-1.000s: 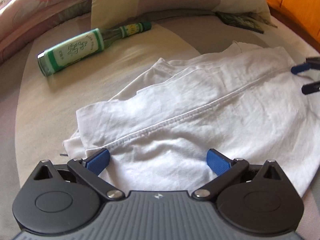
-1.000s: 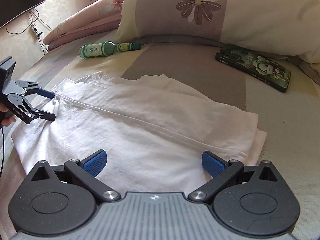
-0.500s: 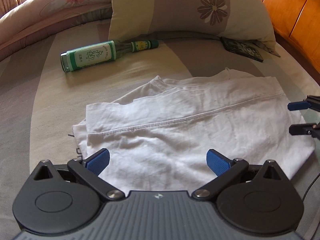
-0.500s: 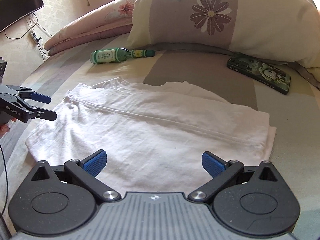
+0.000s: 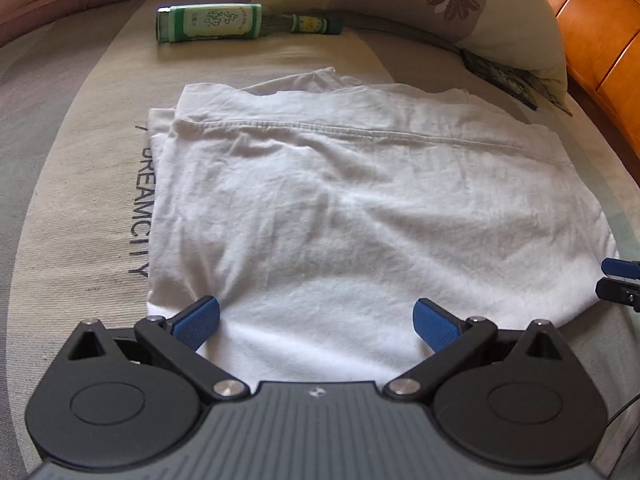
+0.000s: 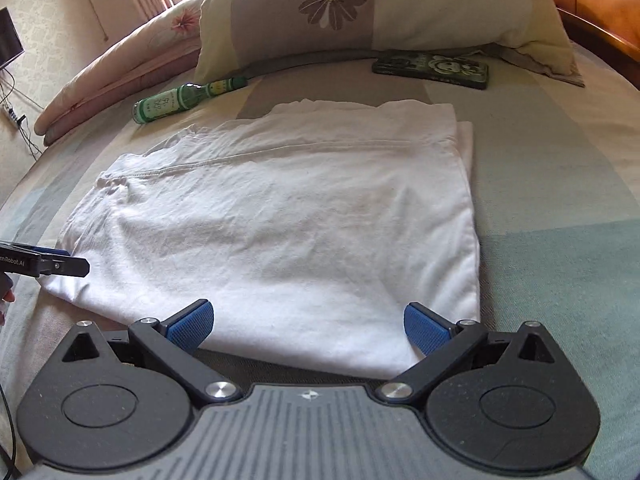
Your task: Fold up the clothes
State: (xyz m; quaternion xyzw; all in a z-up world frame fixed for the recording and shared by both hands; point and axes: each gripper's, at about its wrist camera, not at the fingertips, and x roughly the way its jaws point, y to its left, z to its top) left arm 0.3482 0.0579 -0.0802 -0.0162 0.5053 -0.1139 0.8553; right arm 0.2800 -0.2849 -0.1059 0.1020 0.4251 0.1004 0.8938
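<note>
The white garment, filling mid-frame on the bed, looks light, limp and slip-prone, so pinch its layered lower corners; left gripper and right gripper gape wide, empty.

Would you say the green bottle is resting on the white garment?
No, the green bottle lies on the bedsheet, apart from the white garment.

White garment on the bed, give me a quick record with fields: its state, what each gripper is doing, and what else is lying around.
garment: white garment, folded flat on bed
left gripper: open, at near edge
right gripper: open, at near edge
held: nothing
nearby: green bottle, phone case, pillow
</note>
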